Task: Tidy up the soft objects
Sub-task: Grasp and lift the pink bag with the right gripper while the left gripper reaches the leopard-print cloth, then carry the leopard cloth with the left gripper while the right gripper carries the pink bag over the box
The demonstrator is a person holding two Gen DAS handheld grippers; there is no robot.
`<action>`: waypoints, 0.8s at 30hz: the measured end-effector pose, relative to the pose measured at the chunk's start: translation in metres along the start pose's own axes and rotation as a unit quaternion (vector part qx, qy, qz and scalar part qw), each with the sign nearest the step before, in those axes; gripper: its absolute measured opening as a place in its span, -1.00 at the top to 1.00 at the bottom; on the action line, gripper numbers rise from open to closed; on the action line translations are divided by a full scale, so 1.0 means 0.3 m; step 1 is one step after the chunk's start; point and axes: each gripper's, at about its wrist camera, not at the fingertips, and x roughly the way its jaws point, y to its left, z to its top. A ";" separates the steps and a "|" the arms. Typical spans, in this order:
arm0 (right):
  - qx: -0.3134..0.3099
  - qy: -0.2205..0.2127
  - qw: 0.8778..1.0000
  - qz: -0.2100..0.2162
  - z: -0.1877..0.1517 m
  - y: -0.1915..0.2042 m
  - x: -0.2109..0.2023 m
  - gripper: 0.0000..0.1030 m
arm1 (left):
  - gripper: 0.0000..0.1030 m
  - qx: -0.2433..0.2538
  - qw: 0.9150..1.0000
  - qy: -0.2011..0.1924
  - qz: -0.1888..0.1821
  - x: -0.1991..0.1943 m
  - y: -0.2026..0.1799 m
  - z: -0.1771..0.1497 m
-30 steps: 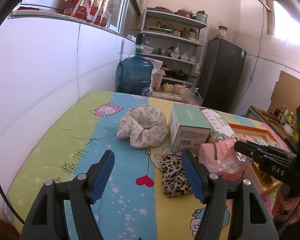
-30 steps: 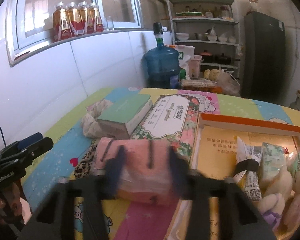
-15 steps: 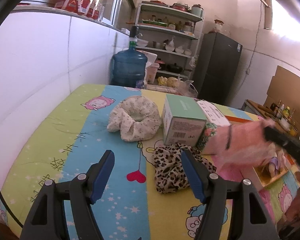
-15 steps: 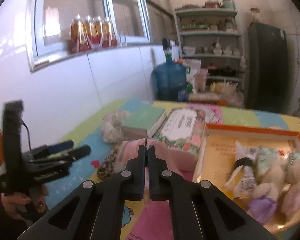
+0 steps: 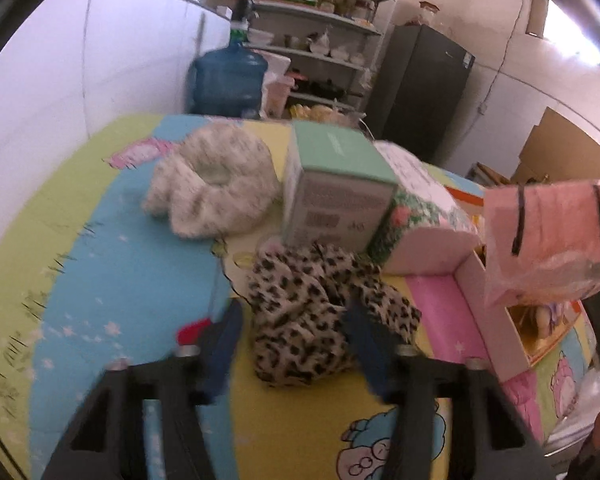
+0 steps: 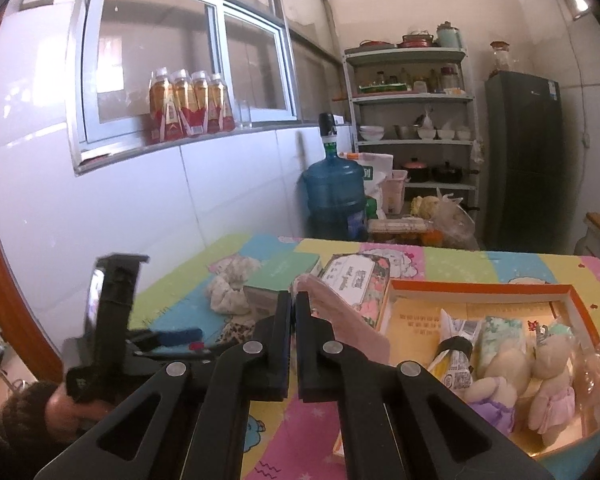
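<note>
While clamped on the thin edge of the pink bagged bundle (image 6: 342, 330), holds it lifted above the cartoon-print table cover (image 6: 452, 264): right gripper (image 6: 294, 312), fingers pressed together with only plastic between them. Seen from the left wrist view, hangs at the far right over the near-left corner of the orange-rimmed tray (image 5: 496, 340), clear of the table, with two dark straps across its face: same pink bundle (image 5: 548, 240). Spread apart and holding nothing, hovers low over the cover with blue pads either side of the leopard-print scrunchie (image 5: 320, 312): left gripper (image 5: 294, 348). Lies crumpled just near of the mint-green box (image 5: 336, 184) and left of the floral box (image 5: 424, 220). Farther left, rests flat on the blue stripe: cream floral scrunchie (image 5: 216, 184). Inside the tray (image 6: 480, 289), packed toward the right: two small plush bears (image 6: 520, 380), a green patterned packet (image 6: 500, 340), and a banded wrapper (image 6: 454, 344). Beyond the table's far edge, stands a blue water jug (image 6: 334, 196).
</note>
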 end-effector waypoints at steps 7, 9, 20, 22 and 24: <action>0.004 0.000 1.000 0.010 -0.003 -0.018 0.005 0.96 | 0.72 0.009 1.000 -0.020 0.001 -0.014 -0.012 -0.032; 0.005 0.000 1.000 0.013 -0.004 -0.020 0.006 0.96 | 0.73 0.011 1.000 -0.029 0.006 -0.027 -0.017 -0.035; 0.005 -0.010 1.000 0.015 0.003 -0.018 -0.016 0.96 | 0.75 0.033 0.996 -0.085 0.017 -0.158 -0.071 -0.034; 0.004 -0.013 1.000 0.015 0.005 -0.019 -0.026 0.96 | 0.75 0.039 0.994 -0.097 0.021 -0.187 -0.090 -0.028; 0.002 -0.017 1.000 0.014 0.007 -0.016 -0.036 0.96 | 0.75 0.045 0.993 -0.107 0.021 -0.214 -0.110 -0.019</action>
